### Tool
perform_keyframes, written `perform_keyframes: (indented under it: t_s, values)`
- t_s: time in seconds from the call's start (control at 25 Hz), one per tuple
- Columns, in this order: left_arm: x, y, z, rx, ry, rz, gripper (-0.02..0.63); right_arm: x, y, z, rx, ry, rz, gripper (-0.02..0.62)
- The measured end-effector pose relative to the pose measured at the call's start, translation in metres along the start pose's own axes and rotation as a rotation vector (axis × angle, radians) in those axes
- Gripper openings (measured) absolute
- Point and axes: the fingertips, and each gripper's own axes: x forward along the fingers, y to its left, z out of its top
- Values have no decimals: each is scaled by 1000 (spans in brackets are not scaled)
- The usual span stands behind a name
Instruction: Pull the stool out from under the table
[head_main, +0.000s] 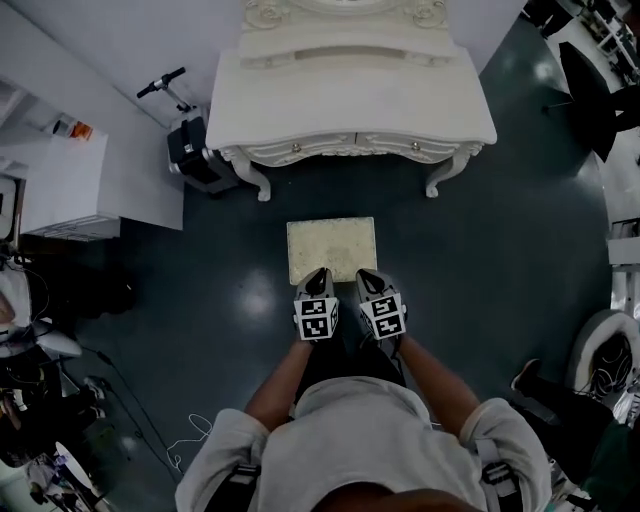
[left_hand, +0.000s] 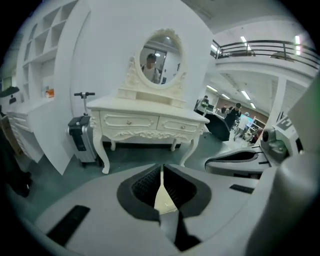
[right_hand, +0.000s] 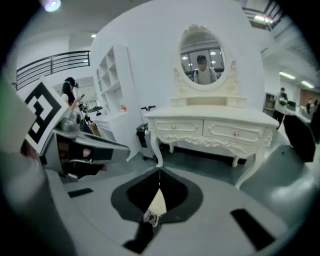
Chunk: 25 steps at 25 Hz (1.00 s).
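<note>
- Stool (head_main: 332, 250): it stands on the floor, clear of the counter (head_main: 350, 95), straight ahead of you; its top is roughly square.
- Left gripper (head_main: 318, 277), right gripper (head_main: 369, 279): both equally near its near edge.
- Fingers: both pairs closed, empty.

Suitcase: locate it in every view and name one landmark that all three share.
Head view: the suitcase is upper left, beside the table's left front leg.
Left gripper view: left of centre, just left of the table.
Right gripper view: centre-left, beside the table's left leg.
Shared landmark: the white table.
</note>
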Motion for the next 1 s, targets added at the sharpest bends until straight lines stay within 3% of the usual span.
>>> perform_keyframes:
  t_s: [0.2, 0.44, 0.64, 0.84, 1.0]
  values:
    - [-50, -30, 48, -5, -134, 34, 23, -64, 6, 52, -40, -203, -15, 15]
    - [-111, -84, 77, 177, -276, 26, 23, -134, 28, 83, -97, -317, -13, 15]
    - [-140, -118, 83, 113, -350, 2, 23, -177, 25, 97, -95, -359, -21, 14]
    - [-164, -140, 96, 106, -392, -25, 23, -211, 25, 105, -165, -410, -90, 14]
    - [-177, -160, 94, 114, -413, -53, 23, -237, 26, 96, -133, -442, -88, 14]
